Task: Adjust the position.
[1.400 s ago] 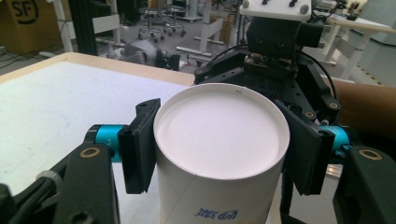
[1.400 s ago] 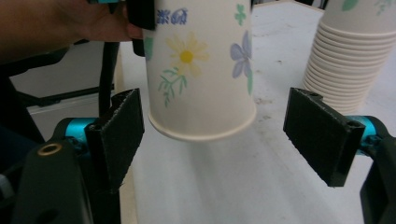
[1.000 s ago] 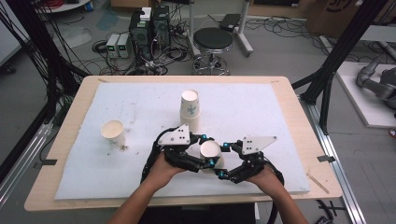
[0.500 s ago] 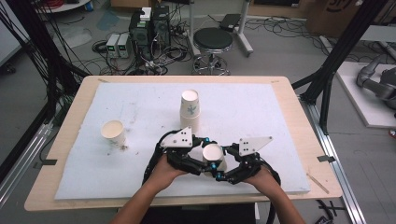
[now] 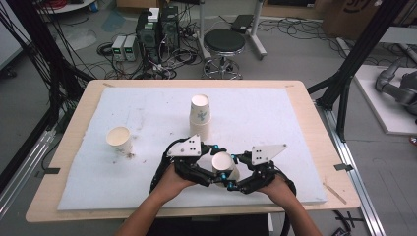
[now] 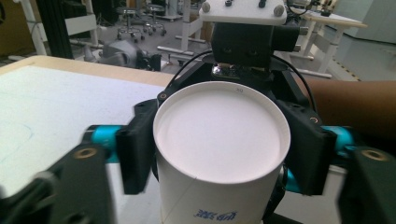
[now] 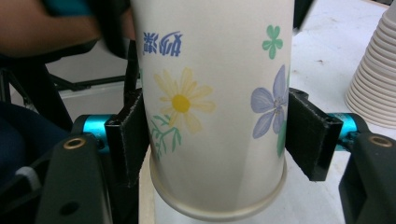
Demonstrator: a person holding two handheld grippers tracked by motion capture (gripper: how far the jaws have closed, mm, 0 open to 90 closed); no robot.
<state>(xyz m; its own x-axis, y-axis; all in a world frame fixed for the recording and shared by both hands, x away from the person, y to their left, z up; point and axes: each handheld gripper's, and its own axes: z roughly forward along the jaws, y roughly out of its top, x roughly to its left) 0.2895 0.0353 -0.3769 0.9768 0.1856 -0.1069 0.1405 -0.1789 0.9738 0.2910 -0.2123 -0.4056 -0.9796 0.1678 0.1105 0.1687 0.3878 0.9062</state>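
Near the front edge of the worktop, both claws meet around one paper cup. It looks upside down: flat white base on top, rim at the bottom in the right gripper view. The right claw is clamped on it, pads tight against the flowered sides. The left claw has just been opening, so its pads now sit apart from the cup, which is between them. Farther back there's a stack of cups, and a lone cup off to the left.
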